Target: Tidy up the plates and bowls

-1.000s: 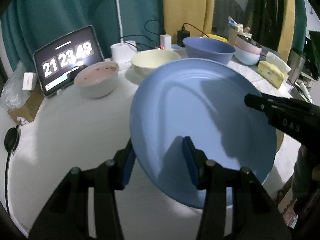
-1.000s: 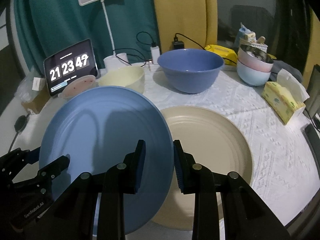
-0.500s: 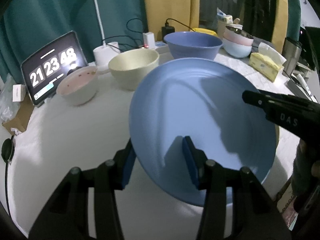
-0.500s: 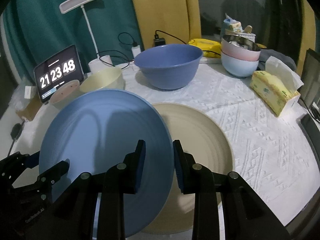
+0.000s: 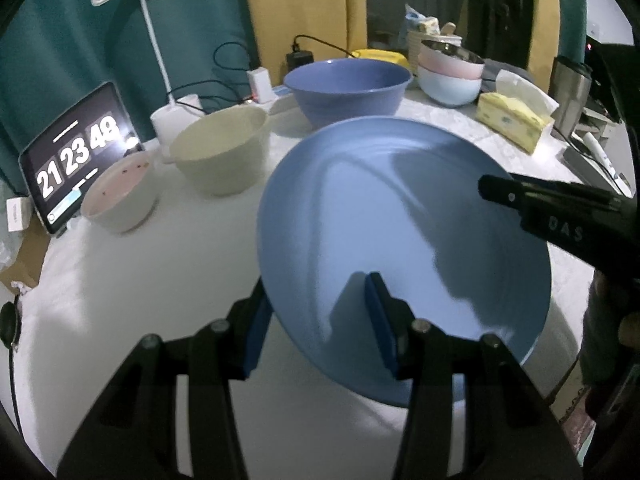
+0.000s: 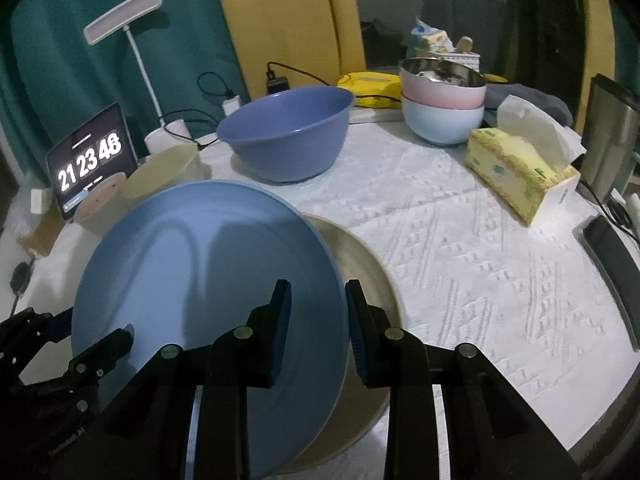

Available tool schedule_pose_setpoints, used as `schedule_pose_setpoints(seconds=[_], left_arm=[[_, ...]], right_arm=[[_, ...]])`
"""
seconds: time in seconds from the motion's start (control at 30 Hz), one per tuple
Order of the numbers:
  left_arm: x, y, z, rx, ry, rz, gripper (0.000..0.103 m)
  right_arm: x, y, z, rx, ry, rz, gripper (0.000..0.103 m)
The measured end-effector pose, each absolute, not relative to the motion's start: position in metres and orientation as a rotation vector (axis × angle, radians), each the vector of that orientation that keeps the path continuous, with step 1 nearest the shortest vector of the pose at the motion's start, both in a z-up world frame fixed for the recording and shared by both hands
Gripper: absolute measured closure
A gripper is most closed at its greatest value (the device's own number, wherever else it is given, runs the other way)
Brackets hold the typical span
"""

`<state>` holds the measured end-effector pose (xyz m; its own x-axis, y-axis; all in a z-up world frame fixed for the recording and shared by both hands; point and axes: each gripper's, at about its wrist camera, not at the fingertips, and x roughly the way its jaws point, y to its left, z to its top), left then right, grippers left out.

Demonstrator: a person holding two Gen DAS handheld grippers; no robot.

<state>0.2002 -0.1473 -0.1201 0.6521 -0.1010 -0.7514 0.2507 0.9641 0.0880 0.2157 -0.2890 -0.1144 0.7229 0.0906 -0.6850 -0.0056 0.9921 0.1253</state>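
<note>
Blue and round, a large matte plate (image 5: 400,240) is held tilted above the white textured tablecloth (image 6: 480,260), and its rim is gripped on two sides. The left gripper (image 5: 320,320) is closed on the near-left rim, with one blue pad under the plate and one on top; the right gripper (image 6: 316,332) is closed on the opposite rim in the same way. Under the plate's right part a beige round plate (image 6: 372,280) is seen lying flat on the cloth — partly covered. Behind, a big blue bowl (image 6: 288,136), a cream bowl (image 5: 224,152) and a small pink-lined bowl (image 5: 120,196) are standing well apart from the plate, beside a tablet clock (image 5: 72,156).
</note>
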Motion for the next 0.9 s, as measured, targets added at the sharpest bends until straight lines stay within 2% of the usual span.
schedule_pose_setpoints(seconds=[0.57, 0.9], left_arm=[[0.218, -0.171, -0.135, 0.208, 0.876, -0.191, 0.054], [0.224, -0.147, -0.131, 0.092, 0.88, -0.169, 0.051]], right_arm=[[0.22, -0.312, -0.123, 0.133, 0.766, -0.015, 0.073], [0.223, -0.322, -0.125, 0.149, 0.781, -0.036, 0.07]])
